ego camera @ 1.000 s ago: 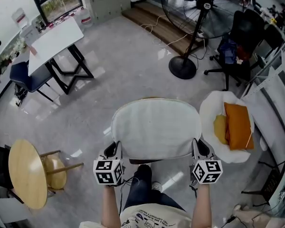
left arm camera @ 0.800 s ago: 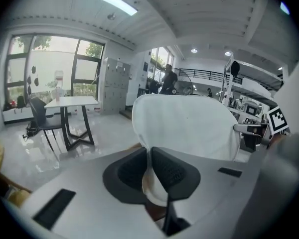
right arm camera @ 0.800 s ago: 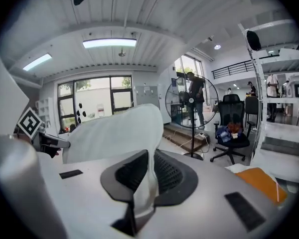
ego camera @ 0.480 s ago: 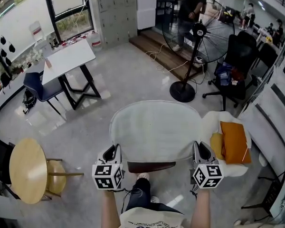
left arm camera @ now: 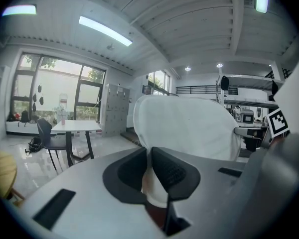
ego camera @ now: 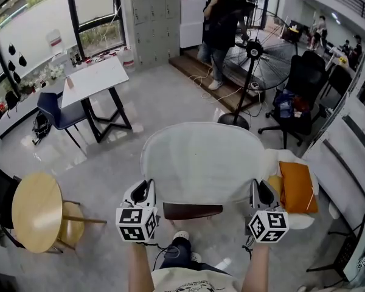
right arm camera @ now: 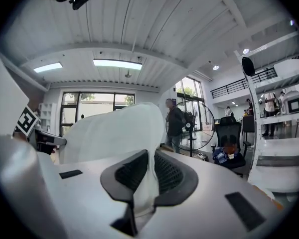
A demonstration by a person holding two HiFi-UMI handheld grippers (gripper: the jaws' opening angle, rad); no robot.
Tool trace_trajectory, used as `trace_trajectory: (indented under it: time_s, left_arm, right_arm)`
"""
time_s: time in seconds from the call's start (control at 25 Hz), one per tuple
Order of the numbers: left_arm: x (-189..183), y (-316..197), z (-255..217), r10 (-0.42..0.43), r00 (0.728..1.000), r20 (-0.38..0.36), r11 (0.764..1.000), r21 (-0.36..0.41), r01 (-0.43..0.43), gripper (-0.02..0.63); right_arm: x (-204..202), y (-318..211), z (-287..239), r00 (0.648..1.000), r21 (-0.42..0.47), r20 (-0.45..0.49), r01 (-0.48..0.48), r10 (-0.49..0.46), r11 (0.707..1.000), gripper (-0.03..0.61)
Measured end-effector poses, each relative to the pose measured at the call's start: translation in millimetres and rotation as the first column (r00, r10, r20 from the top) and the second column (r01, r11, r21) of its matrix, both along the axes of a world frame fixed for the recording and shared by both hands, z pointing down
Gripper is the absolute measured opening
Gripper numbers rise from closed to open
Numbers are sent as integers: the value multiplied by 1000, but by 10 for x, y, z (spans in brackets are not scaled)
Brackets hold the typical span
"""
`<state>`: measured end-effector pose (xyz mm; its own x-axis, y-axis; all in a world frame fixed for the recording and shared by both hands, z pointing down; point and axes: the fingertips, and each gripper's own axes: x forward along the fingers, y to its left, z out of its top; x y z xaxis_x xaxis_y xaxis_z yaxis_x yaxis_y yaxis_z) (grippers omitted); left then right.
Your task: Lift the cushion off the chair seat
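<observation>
The white cushion (ego camera: 201, 163) hangs in the air in front of me, held by its two near corners. My left gripper (ego camera: 145, 193) is shut on the near left corner and my right gripper (ego camera: 260, 194) on the near right corner. Under the cushion's near edge a dark brown underside (ego camera: 193, 210) shows. In the left gripper view the cushion (left arm camera: 189, 128) rises beyond the left gripper (left arm camera: 150, 176), its fabric pinched between the pads. The right gripper view shows the cushion (right arm camera: 114, 131) the same way, clamped in the right gripper (right arm camera: 149, 176). The chair seat under the cushion is hidden.
A white seat (ego camera: 301, 221) with an orange cushion (ego camera: 297, 187) stands close on the right. Further off are a standing fan (ego camera: 252, 47), a person (ego camera: 219, 23), a black office chair (ego camera: 301, 96), a white table (ego camera: 94, 78) and a blue chair (ego camera: 55, 111). A round wooden table (ego camera: 36, 212) is at left.
Both grippers have risen with the cushion held between them. The head view has tilted up, and a person by the fan has come into sight.
</observation>
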<state>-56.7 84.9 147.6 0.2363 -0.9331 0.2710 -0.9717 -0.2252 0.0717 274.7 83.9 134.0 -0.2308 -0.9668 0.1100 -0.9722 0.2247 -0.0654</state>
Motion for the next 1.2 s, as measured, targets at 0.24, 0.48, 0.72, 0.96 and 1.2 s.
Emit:
trace_trajectory:
  time_s: [0.24, 0.48, 0.72, 0.96, 1.2]
  left_arm:
    - [-82, 197, -183, -3, 1000, -1, 999, 34, 3, 49]
    - [-148, 313, -274, -1, 1000, -3, 998, 55, 1, 49]
    - [-139, 350, -282, 4, 1000, -5, 998, 60, -4, 49]
    - [-144, 336, -281, 10, 1000, -8, 998, 57, -10, 49]
    - [-129, 363, -253, 17, 1000, -8, 999, 52, -16, 49]
  right_arm:
    - [-66, 209, -149, 1000, 28, -3, -3, 3, 1000, 61]
    - [-119, 325, -233, 1000, 45, -4, -7, 7, 999, 61]
    - [-122, 377, -243, 1000, 49, -8, -12, 13, 999, 61]
    - [-124, 382, -233, 1000, 43, -7, -21, 21, 999, 61]
    - [-115, 415, -191, 1000, 35, -10, -26, 27, 999, 61]
